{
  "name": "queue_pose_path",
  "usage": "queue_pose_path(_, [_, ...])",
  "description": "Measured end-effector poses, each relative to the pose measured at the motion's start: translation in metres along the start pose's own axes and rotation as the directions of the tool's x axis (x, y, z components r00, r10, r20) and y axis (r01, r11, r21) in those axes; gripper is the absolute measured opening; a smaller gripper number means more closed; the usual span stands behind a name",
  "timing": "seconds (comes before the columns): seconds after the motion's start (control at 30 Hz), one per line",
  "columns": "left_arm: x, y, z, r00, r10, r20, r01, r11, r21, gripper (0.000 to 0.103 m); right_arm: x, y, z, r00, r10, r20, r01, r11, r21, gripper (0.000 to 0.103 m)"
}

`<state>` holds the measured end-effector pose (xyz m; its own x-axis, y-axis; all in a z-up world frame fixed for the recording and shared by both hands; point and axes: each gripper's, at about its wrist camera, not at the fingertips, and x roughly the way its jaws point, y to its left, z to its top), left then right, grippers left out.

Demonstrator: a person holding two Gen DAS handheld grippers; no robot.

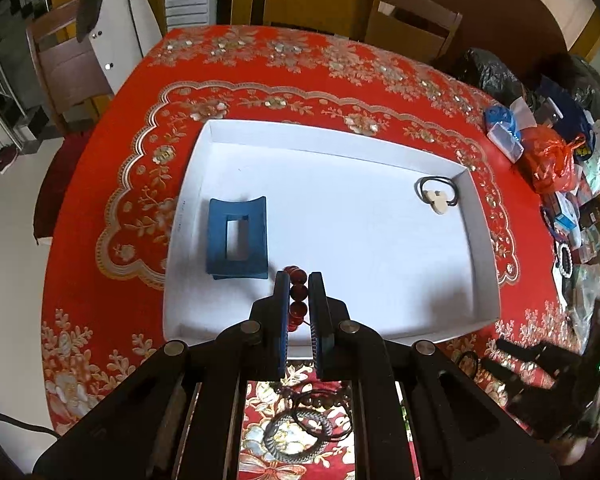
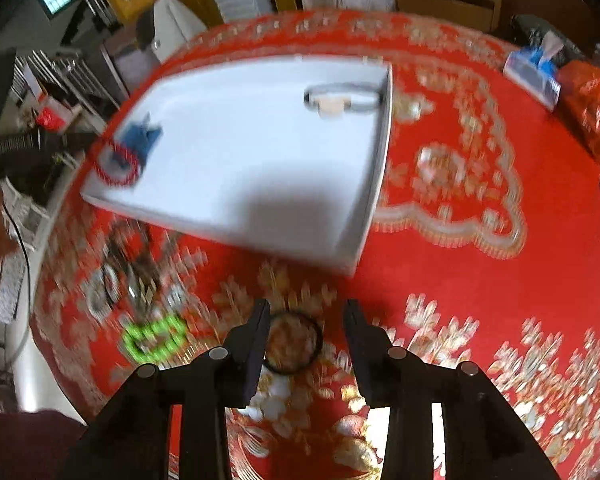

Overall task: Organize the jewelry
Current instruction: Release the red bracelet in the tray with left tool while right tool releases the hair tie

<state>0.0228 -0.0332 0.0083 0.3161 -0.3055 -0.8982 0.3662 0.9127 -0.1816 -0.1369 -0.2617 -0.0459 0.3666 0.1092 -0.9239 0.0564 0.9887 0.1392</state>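
I have the red bead bracelet (image 1: 298,294) pinched in my left gripper (image 1: 299,280), the jaws drawn narrow on the beads. In the left wrist view it sits low in the centre of the frame, over the near edge of the white tray (image 1: 340,152). The right wrist view shows the same bracelet as a red ring at the left of the frame, at the tray's near-left corner just beside the blue clip (image 1: 238,238); whether it is touching the tray floor I cannot tell.

So the step in hand, as I judge it, is the drop-off of this bracelet. The tray already holds the blue clip at centre-left of the left view and a black hair tie with a pale charm (image 1: 438,196) toward the right, well apart from each other.

My right gripper (image 2: 306,312) is spread wide with nothing between the fingers. It hangs above a thin black ring (image 2: 292,342) on the red floral tablecloth (image 2: 480,160), at lower centre of its own frame — a blurred frame, so the gripper is likely in motion. A green bracelet (image 2: 154,338) lies lower left, and a dark tangle of other pieces (image 2: 134,268) sits above it, too smeared to name.

Next I should bring the left gripper down inside the tray wall and open it, clear of the clip. The right should straddle one side of the black ring and close — it lies flat on the cloth, so the fingertips must come right down.
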Motion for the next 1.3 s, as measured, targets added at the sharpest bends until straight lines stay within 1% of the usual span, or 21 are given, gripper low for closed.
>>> queue_pose_path(0.03, [0.001,0.000,0.001,1.000,-0.001,-0.003,0.001,1.000,-0.001,0.008,0.002,0.000,-0.003,1.000,-0.015,-0.001,0.015,1.000,-0.009,0.031])
queue_pose_path(0.07, [0.001,-0.001,0.002,1.000,-0.002,-0.003,0.002,1.000,-0.002,0.008,0.008,0.000,-0.005,0.999,-0.047,-0.005,0.047,0.999,-0.025,0.029])
queue_pose_path(0.1, [0.001,-0.002,0.003,1.000,-0.002,-0.002,0.002,1.000,-0.001,0.008,0.012,0.000,-0.007,0.998,-0.054,-0.012,0.054,0.998,-0.031,0.026])
queue_pose_path(0.13, [0.001,-0.002,0.005,1.000,-0.002,-0.001,0.002,1.000,0.000,0.008,0.012,0.000,-0.009,0.998,-0.061,0.012,0.061,0.997,-0.036,0.022])
queue_pose_path(0.17, [0.000,-0.003,0.006,1.000,-0.003,0.001,0.003,1.000,0.001,0.008,0.013,0.001,-0.010,0.997,-0.071,0.016,0.071,0.997,-0.044,0.017])
queue_pose_path(0.2, [-0.001,-0.003,0.008,1.000,-0.004,0.002,0.004,1.000,0.001,0.008,0.013,0.003,-0.010,0.995,-0.099,0.026,0.100,0.993,-0.058,0.007])
queue_pose_path(0.23, [-0.001,-0.003,0.009,1.000,-0.004,0.004,0.004,1.000,0.002,0.008,0.015,0.006,-0.011,0.990,-0.141,0.032,0.143,0.986,-0.082,0.003])
queue_pose_path(0.27, [-0.002,-0.004,0.010,1.000,-0.005,0.007,0.005,1.000,0.002,0.008,0.015,0.005,-0.011,0.990,-0.141,0.031,0.143,0.987,-0.080,0.003])
queue_pose_path(0.33, [-0.004,-0.003,0.013,1.000,-0.008,0.010,0.008,1.000,-0.005,0.008,0.014,-0.001,-0.010,0.995,-0.096,0.015,0.096,0.995,-0.039,0.002])
queue_pose_path(0.4, [-0.005,-0.001,0.015,1.000,-0.014,0.009,0.014,1.000,-0.013,0.008,0.009,-0.008,-0.009,0.997,-0.070,0.019,0.071,0.997,-0.008,0.002])
queue_pose_path(0.47, [-0.007,0.001,0.017,1.000,-0.027,0.007,0.027,0.999,-0.024,0.008,-0.007,-0.015,-0.004,0.999,-0.015,0.044,0.013,0.999,0.034,0.002])
queue_pose_path(0.57, [-0.009,0.001,0.019,0.999,-0.036,0.009,0.036,0.999,-0.027,0.008,-0.032,-0.016,0.005,0.996,0.016,0.088,-0.019,0.999,0.041,0.002])
queue_pose_path(0.67, [-0.007,0.002,0.021,0.999,-0.039,0.009,0.040,0.999,-0.031,0.008,-0.053,-0.014,0.022,0.990,0.055,0.134,-0.063,0.997,0.055,0.002])
queue_pose_path(0.8, [-0.001,0.010,0.021,0.999,-0.035,-0.002,0.035,0.998,-0.055,0.008,-0.055,-0.012,0.052,0.983,0.046,0.179,-0.058,0.996,0.064,0.002])
queue_pose_path(0.9, [0.008,0.024,0.018,0.999,-0.018,-0.029,0.016,0.996,-0.086,0.008,-0.048,-0.007,0.069,0.984,0.026,0.179,-0.036,0.998,0.052,0.002])
queue_pose_path(1.0, [0.018,0.040,0.011,0.999,0.005,-0.054,-0.012,0.992,-0.123,0.008,-0.029,-0.005,0.089,0.988,-0.001,0.155,-0.005,0.999,0.039,0.002])
queue_pose_path(1.2, [0.028,0.063,-0.006,0.994,0.040,-0.099,-0.057,0.984,-0.167,0.008,0.009,-0.015,0.117,0.995,-0.017,0.098,0.012,0.999,0.051,0.002])
queue_pose_path(1.3, [0.035,0.072,-0.011,0.990,0.067,-0.123,-0.090,0.977,-0.192,0.008,0.029,-0.018,0.131,0.996,-0.051,0.070,0.048,0.998,0.045,0.002])
